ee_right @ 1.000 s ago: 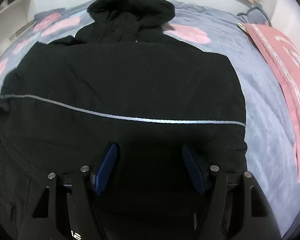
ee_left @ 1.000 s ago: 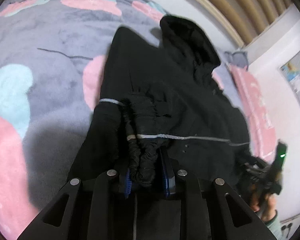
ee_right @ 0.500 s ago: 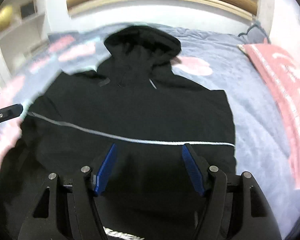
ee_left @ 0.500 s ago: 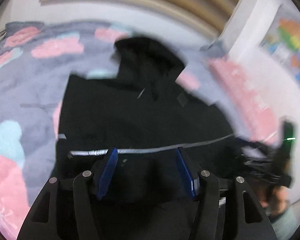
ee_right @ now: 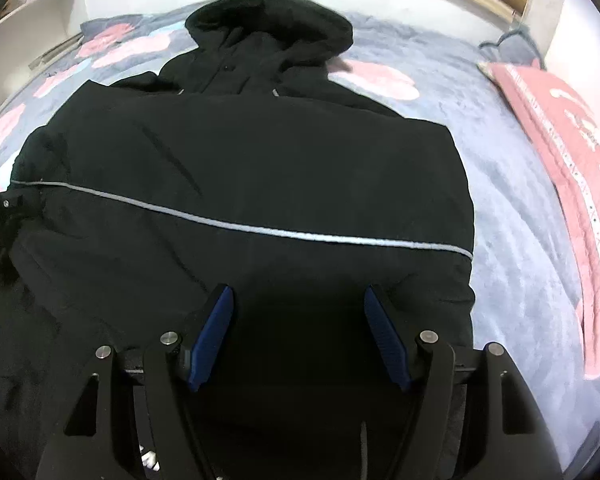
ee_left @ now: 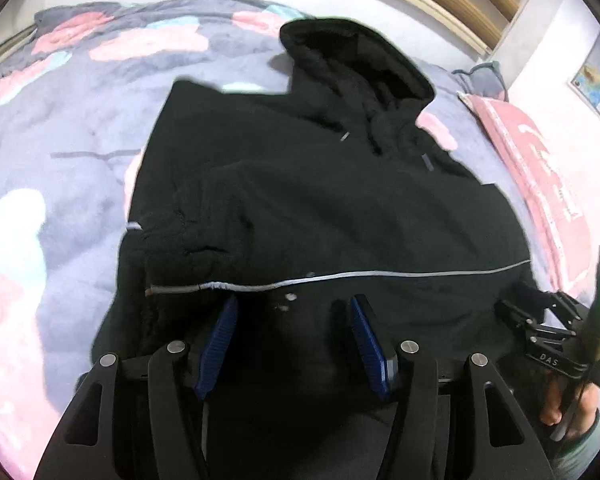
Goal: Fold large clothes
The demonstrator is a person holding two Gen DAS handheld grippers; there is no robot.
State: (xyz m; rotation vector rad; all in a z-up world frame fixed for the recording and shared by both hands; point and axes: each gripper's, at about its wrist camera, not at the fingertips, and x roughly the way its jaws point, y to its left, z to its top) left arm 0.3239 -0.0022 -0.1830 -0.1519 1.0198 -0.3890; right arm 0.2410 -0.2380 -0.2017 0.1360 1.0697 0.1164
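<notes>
Black hooded jacket (ee_left: pixel 320 208), large, lay spread on the bed (ee_left: pixel 72 128), filling the space ahead of and under both sets of jaws; hood (ee_right: pixel 268 28) farthest from the jaws, reflective grey stripe (ee_right: pixel 240 226) crossing the body just beyond the blue pads. Left gripper (ee_left: pixel 292 336): jaws apart, nothing between them but cloth lying below; they had lately opened, and the sleeve cuff (ee_left: pixel 172 240) lay bunched on the body, left of and beyond the left jaws. Right gripper (ee_right: pixel 300 332): jaws apart, empty, over the hem side. Fabric matte, thick, softly padded, likely slow to crease; cuff gathered and elastic; bedcover plush grey with pink and pale blue patches; pink quilted pillow (ee_right: pixel 560 168) well right of the jaws. Judged step: sleeve folded in, next fold pending; best done by pinching both hem corners evenly, lifting together, keeping the stripe straight so the tucked sleeve is not dragged out.
</notes>
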